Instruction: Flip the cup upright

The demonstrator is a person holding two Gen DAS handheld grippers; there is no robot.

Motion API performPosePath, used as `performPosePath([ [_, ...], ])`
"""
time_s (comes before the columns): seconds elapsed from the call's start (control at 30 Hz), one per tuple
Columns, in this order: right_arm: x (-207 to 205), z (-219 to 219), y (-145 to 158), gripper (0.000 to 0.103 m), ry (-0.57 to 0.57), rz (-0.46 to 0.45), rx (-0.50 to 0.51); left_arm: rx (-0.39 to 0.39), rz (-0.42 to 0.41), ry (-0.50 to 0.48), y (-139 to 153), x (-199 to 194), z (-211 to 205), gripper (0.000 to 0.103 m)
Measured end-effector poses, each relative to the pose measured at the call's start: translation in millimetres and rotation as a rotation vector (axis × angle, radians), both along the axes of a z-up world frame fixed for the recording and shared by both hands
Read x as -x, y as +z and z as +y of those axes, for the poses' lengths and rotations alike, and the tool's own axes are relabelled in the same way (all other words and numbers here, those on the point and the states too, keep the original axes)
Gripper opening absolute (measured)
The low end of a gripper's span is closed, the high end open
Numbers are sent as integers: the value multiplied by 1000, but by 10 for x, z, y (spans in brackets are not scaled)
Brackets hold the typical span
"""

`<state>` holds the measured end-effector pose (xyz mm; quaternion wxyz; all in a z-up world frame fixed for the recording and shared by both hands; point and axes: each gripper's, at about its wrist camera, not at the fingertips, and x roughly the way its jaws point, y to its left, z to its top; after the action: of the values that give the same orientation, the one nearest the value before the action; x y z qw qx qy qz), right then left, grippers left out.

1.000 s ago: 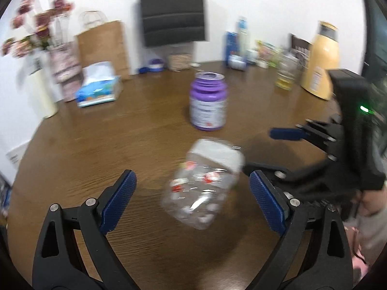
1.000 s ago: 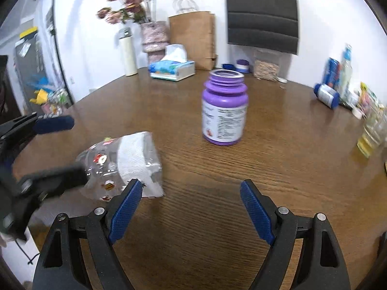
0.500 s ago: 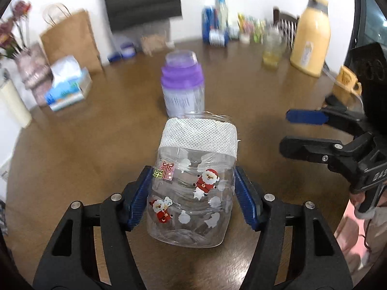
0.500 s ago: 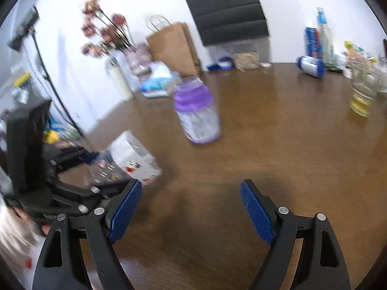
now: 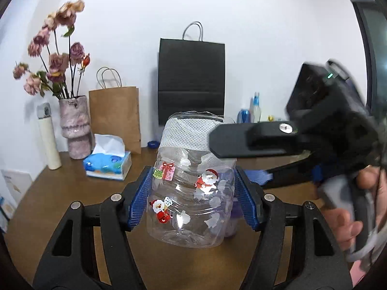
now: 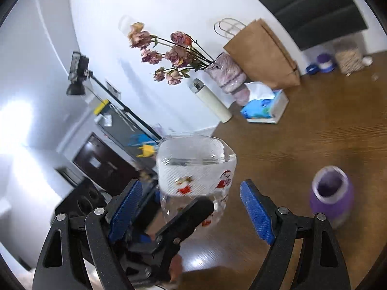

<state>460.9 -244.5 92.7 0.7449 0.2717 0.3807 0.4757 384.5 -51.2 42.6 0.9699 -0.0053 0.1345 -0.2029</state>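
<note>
left hand-held gripper (image 5: pixel 192 199) hugs cup (image 5: pixel 191 181), frame middle | right hand-held gripper (image 6: pixel 191 207) wide apart | tip: lower flat onto worktop (image 5: pixel 72 188)

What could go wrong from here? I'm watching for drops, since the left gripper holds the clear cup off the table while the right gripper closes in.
The cup is thin clear plastic pinched at its sides by the left gripper; it may buckle or slip out. The right gripper is open around the rim, one finger crossing it, and could knock the cup loose. The purple jar stands close by and could get bumped on set-down.
</note>
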Motion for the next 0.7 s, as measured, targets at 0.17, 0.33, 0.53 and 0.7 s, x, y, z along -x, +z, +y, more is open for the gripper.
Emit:
performPosePath([
  [0.17,-310,246,8,64,15,-59,67,36,35,15,-5,-378,174,70],
  [0.33,-50,783,207,66,-8,-560,453,22,64,-18,-117,-738,267,60],
  [0.53,-270,960,12,66,30,-679,515,-10,43,68,-347,-962,273,59],
  [0.7,-454,962,-301,67,56,-621,526,-11,138,75,-638,-1115,258,59],
])
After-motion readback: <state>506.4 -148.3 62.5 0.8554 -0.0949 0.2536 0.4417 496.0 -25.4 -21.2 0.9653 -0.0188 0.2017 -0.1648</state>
